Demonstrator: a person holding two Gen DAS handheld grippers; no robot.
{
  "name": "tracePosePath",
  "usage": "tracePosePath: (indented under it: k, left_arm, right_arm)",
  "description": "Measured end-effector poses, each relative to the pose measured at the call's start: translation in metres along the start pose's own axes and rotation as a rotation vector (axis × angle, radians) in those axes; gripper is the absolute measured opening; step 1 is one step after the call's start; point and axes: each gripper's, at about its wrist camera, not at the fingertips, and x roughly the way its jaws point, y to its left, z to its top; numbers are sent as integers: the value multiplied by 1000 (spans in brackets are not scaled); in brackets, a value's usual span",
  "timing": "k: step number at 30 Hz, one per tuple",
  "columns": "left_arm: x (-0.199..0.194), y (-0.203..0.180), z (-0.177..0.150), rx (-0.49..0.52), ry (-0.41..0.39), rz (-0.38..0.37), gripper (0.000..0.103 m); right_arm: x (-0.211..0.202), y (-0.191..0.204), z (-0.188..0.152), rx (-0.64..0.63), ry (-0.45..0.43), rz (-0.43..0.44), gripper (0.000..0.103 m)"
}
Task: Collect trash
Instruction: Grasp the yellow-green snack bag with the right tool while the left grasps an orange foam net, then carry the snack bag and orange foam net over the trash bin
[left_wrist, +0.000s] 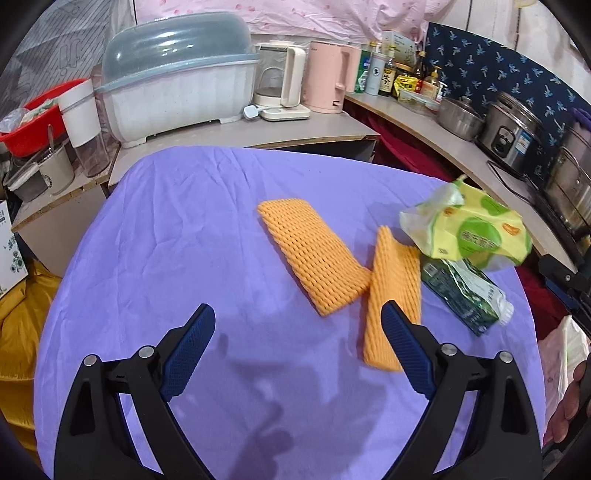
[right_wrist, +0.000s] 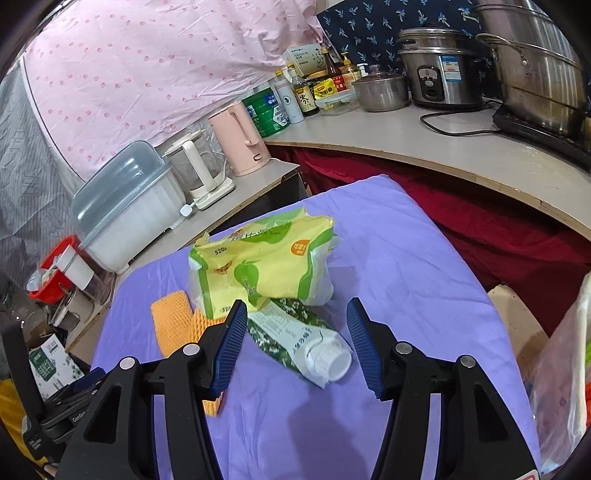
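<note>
Nothing collected yet. My left gripper (left_wrist: 297, 345) and right gripper (right_wrist: 297, 341) both gape empty. Two orange foam nets (left_wrist: 314, 258), yellow-green plastic wrapper (right_wrist: 258, 266), green crumpled toothpaste tube (right_wrist: 299, 339) all lie on purple cloth (left_wrist: 166, 240).

The table (left_wrist: 184, 240) wears a plain lilac cloth. Two foam sleeves (left_wrist: 314, 258) are orange with a netted, diamond weave. The crumpled wrapper (right_wrist: 266, 258) is pale yellow with green patches and an orange badge. The pouch (right_wrist: 295, 339) is white and dark green with speckles and has a white cap. Both grippers are black with blue ribbed pads (right_wrist: 232, 347). The curtain (right_wrist: 129, 74) behind is pink with darker pink dots.
</note>
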Motion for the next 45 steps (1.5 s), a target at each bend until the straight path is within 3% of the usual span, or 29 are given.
tracePosePath:
  k: [16, 18, 21, 23, 26, 29, 38, 45]
  left_arm:
    - [86, 12, 36, -135, 110, -57, 87]
    - [93, 11, 36, -139, 121, -71, 87]
    - [97, 9, 34, -133, 128, -84, 74]
    - [96, 5, 33, -115, 120, -85, 53]
    - [95, -3, 31, -96, 135, -106, 31]
    - [90, -6, 29, -91, 133, -113, 17]
    - [38, -22, 37, -54, 52, -108, 14]
    - [-23, -43, 42, -8, -21, -134, 14]
  right_arm:
    - [59, -2, 19, -6, 25, 2, 55]
    - [62, -3, 18, -5, 29, 9, 50]
    - [63, -4, 16, -6, 36, 24, 38]
    - [62, -5, 14, -5, 39, 34, 28]
    - [58, -6, 10, -3, 37, 40, 20]
    - [54, -6, 7, -2, 40, 47, 16]
    - [10, -2, 20, -21, -22, 62, 9]
    - [-49, -6, 34, -21, -107, 72, 8]
